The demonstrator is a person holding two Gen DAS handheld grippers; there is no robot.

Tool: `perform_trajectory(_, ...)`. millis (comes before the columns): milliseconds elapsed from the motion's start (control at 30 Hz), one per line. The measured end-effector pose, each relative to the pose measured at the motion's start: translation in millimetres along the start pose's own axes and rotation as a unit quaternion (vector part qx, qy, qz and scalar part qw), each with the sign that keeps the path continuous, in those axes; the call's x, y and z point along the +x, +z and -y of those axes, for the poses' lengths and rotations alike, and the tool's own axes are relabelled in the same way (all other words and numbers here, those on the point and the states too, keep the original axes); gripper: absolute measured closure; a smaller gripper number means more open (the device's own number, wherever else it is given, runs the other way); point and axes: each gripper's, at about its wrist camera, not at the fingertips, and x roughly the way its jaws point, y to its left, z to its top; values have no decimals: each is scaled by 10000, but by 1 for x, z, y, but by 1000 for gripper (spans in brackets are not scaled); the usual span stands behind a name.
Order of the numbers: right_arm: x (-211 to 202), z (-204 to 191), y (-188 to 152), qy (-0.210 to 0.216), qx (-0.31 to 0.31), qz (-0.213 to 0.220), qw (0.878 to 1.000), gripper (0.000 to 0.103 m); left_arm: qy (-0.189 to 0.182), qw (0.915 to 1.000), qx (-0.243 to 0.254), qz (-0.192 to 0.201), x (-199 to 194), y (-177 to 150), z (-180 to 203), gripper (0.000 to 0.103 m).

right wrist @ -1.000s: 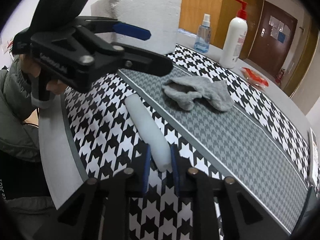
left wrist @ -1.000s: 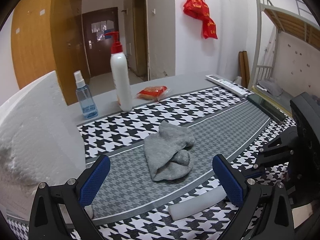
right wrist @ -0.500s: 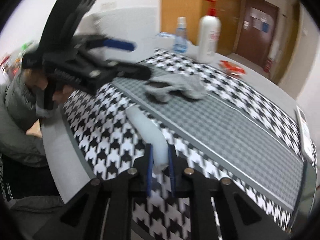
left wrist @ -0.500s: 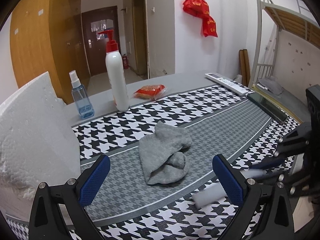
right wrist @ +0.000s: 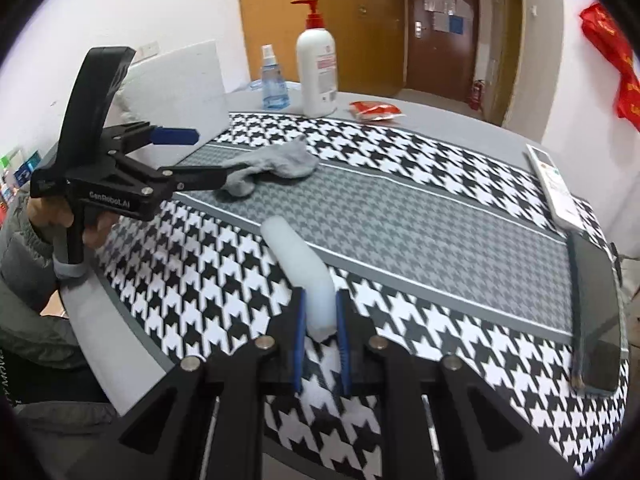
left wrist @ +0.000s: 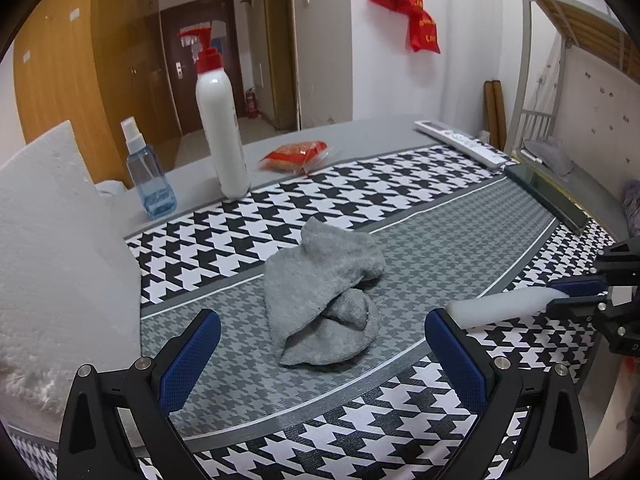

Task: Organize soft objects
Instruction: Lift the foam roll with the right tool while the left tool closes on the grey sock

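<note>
A crumpled grey sock (left wrist: pixel 324 292) lies on the grey band of the houndstooth cloth (left wrist: pixel 360 208). My left gripper (left wrist: pixel 320 344) hangs open just short of the sock, its blue pads (left wrist: pixel 188 356) on either side of it and touching nothing. From the right wrist view the sock (right wrist: pixel 272 164) sits right past the open left gripper (right wrist: pixel 208 156), which a hand holds. My right gripper (right wrist: pixel 320 320) is shut on one end of a white foam roll (right wrist: pixel 304 264). The roll (left wrist: pixel 500 306) sticks out over the cloth toward the left gripper.
A white styrofoam block (left wrist: pixel 52 240) stands at the left. A lotion pump bottle (left wrist: pixel 220 136), a blue spray bottle (left wrist: pixel 148 176) and a red packet (left wrist: pixel 296 152) are at the back. A remote (right wrist: pixel 554 184) and a dark phone (right wrist: pixel 596 320) lie near the right edge.
The right gripper has carried the foam roll to the right and rolled its wrist, so the roll now points toward the left gripper. The left gripper has drifted slightly closer to the sock.
</note>
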Motion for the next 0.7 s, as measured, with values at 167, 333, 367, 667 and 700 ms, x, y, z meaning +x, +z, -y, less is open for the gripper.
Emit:
perform_trajectory(167, -2, 5, -6, -43, 111, -6, 9999, 85, -21, 9998, -71, -177, 11, 2, -1, 3)
perform_trajectory(333, 0, 6, -10, -57, 198, -22, 9998, 85, -4, 9994, -146, -320, 19, 3, -2, 7)
perform_trajectory(367, 1, 8, -11, -69, 220, -32, 9997, 85, -2, 9994, -137, -329, 20, 3, -1, 8)
perform_trajectory(667, 0, 10, -15, -31, 303, -15, 9995, 85, -26, 9986, -95, -528, 35, 6, 3, 20)
perform_trajectory(700, -1, 10, -16, -25, 303, -7, 9995, 85, -26, 9984, -78, -566, 37, 6, 4, 23)
